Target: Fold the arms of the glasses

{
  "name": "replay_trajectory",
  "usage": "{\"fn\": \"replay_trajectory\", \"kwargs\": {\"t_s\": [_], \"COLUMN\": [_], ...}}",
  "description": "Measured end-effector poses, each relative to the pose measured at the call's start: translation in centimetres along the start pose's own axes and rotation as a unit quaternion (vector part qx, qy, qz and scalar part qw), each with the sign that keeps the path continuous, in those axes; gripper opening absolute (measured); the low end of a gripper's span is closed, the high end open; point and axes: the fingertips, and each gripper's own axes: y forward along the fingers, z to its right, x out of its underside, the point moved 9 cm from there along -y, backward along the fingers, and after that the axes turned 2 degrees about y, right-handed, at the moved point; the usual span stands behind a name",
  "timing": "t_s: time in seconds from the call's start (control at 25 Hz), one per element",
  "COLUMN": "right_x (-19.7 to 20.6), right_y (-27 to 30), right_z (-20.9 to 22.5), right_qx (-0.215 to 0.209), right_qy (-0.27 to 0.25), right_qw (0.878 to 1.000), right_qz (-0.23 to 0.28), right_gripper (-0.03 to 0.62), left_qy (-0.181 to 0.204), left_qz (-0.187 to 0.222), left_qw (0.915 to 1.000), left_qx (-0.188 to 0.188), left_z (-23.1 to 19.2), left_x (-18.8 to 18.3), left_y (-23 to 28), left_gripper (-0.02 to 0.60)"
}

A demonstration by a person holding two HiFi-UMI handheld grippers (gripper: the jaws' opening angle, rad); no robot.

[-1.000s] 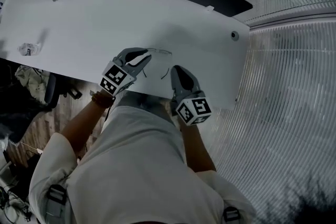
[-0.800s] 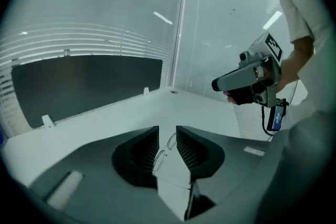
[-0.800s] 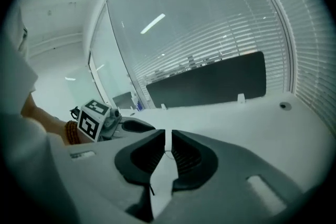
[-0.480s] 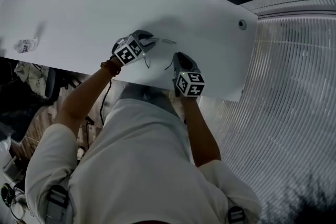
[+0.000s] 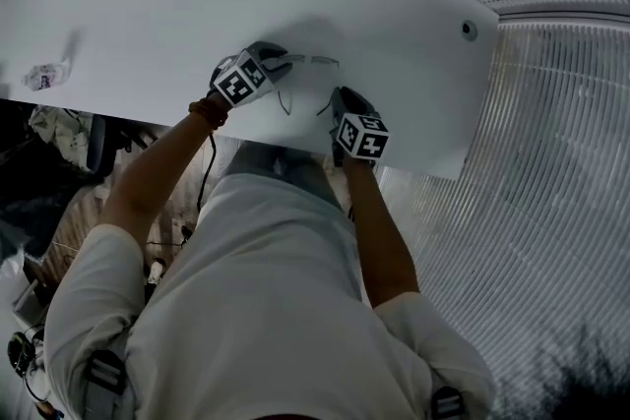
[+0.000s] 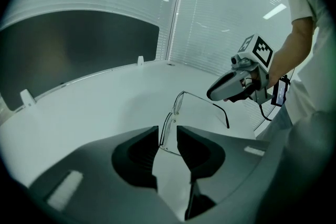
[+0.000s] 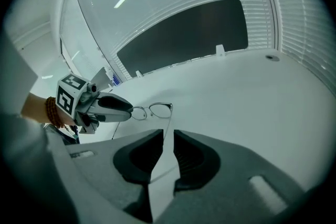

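Thin wire-rimmed glasses [image 5: 315, 61] rest on the white table [image 5: 148, 25] with both arms unfolded toward me. My left gripper [image 5: 283, 64] is at their left end. In the left gripper view its jaws [image 6: 168, 131] stand wide and are closing a little, with the near lens rim [image 6: 169, 128] between them, untouched by the pads. My right gripper [image 5: 342, 95] is by the right arm. In the right gripper view its jaws [image 7: 168, 136] are opening, and the thin arm [image 7: 169, 118] runs down into the narrow gap without being pressed.
The table's front edge [image 5: 295, 152] lies just behind both grippers. A crumpled scrap [image 5: 44, 74] lies far left. Cable holes [image 5: 468, 30] sit near the back corners. A dark panel [image 7: 184, 34] and ribbed glass walls stand behind the table.
Both grippers have sunk toward the table top, the glasses staying between them. The left gripper's jaws stand wider than a second ago.
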Motion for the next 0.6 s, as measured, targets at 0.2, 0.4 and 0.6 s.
{"fn": "replay_trajectory", "kwargs": {"t_s": [0.2, 0.4, 0.6], "right_x": [0.5, 0.8, 0.8], "right_y": [0.8, 1.6, 2.7], "right_z": [-0.7, -1.6, -2.4], "right_qx": [-0.019, -0.033, -0.041], "right_qy": [0.02, 0.034, 0.044], "right_qw": [1.0, 0.999, 0.998], "right_qz": [-0.011, -0.015, -0.015], "right_gripper": [0.058, 0.058, 0.058], "left_qy": [-0.005, -0.003, 0.001], "left_qz": [0.002, 0.003, 0.0], "left_qw": [1.0, 1.0, 0.9998], "left_qx": [0.003, 0.009, 0.019], "left_z": [0.3, 1.0, 1.7], "left_x": [-0.1, -0.1, -0.1], "left_y": [0.0, 0.3, 0.5], "left_gripper": [0.11, 0.106, 0.098]}}
